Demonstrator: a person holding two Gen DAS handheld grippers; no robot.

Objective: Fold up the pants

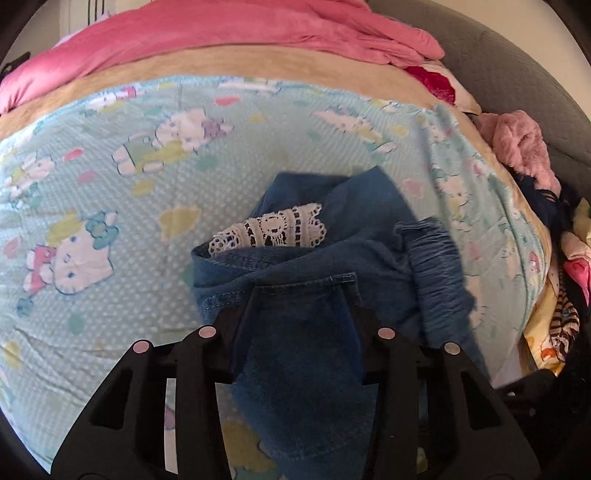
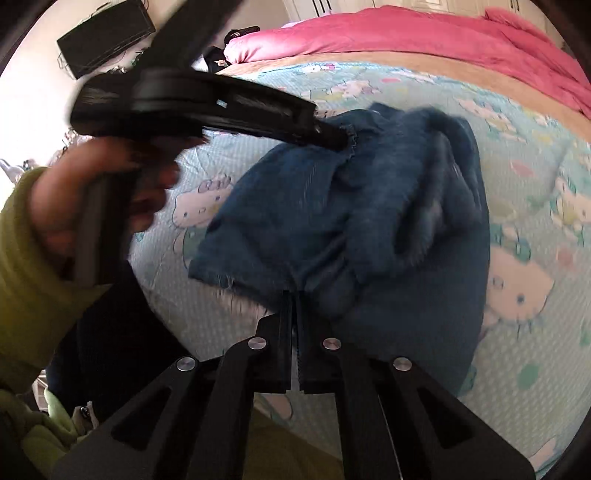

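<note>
- The left gripper (image 1: pixel 301 295) pinches a doubled layer of the denim pants (image 1: pixel 332 266); its black fingers (image 1: pixel 243 314) stand partly apart with cloth filling the gap between them.
- The right gripper (image 2: pixel 294 295) is pressed fully together on a thin edge of the pants (image 2: pixel 351 206), close to a frayed hem (image 2: pixel 225 280).
- The pants lie bunched in the middle of the bed, on the light blue cartoon-print sheet (image 1: pixel 110 184), well away from the pink blanket (image 1: pixel 221 33) heaped along the far edge.
- Risk: the right gripper's bite looks shallow, so a pull could let the hem slip free and the fold collapse.
- Risk: with the fabric this crumpled, either gripper may have caught only one layer or the wrong one, which would drag the legs askew.
- Risk: the stretchy gathered waistband (image 1: pixel 436 258) could give unevenly and skew the crease.
- Textures: the denim is soft, mid-blue, with stitched seams; a white lace trim (image 1: pixel 273 232) peeks out of one fold; the sheet is dotted and slightly wrinkled.
- The person's hand (image 2: pixel 103 192), in a yellow-green sleeve (image 2: pixel 22 258), grips the left tool's handle.
</note>
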